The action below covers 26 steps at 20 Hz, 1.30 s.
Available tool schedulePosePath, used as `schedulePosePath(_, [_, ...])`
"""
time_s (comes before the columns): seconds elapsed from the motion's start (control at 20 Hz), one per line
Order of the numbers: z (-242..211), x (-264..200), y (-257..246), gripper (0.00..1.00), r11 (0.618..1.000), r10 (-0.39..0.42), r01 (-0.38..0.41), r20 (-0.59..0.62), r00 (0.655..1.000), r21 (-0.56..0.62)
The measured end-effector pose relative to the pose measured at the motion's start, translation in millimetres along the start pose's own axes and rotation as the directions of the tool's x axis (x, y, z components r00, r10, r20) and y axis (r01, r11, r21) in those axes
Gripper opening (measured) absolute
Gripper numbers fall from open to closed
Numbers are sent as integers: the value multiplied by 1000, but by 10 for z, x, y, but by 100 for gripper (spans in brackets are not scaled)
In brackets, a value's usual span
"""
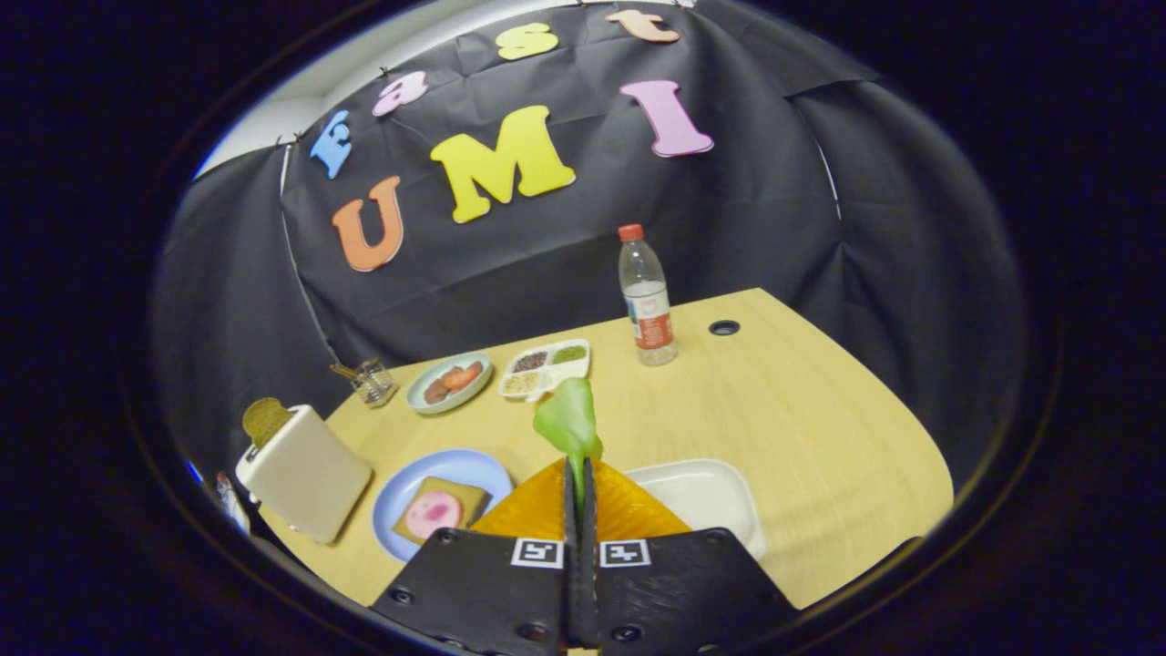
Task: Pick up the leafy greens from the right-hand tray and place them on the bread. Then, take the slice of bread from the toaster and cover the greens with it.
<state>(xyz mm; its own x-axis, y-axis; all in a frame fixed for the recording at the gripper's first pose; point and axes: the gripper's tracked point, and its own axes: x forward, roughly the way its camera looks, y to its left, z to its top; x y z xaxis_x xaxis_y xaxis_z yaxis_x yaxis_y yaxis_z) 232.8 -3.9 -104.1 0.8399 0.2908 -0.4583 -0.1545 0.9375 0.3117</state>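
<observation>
The gripper [580,474] has orange ribbed fingers, black screwed plates, and two square markers.

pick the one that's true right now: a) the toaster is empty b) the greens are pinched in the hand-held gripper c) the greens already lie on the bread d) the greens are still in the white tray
b: the leafy greens stick up from between the closed fingers of the hand-held gripper, above the table, with the white tray bare and the bread on the blue plate not yet covered.
</observation>
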Motion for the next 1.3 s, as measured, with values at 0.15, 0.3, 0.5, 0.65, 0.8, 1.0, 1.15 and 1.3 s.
schedulePosePath(0.15, [-10, 17, 441, 0, 999, 43, -43, 6, 999, -9])
schedulePosePath(0.3, [-73, 149, 746, 0, 998, 48, -48, 8, 999, -29])
schedulePosePath(0.5, [-284, 385, 942, 0, 997, -1, -1, -21, 1000, -82])
schedulePosePath(0.65, [-379, 475, 998, 0, 991, -57, 55, -17, 998, -121])
schedulePosePath(0.8, [-428, 544, 1068, 0, 981, -105, 104, 0, 994, -161])
schedulePosePath(1.0, [-555, 627, 1140, 0, 973, -158, 158, 18, 987, -170])
schedulePosePath(1.15, [-694, 696, 1378, 0, 989, -112, 111, -9, 994, -95])
schedulePosePath(1.3, [-763, 759, 1574, 1, 996, -77, 76, -19, 997, -56])
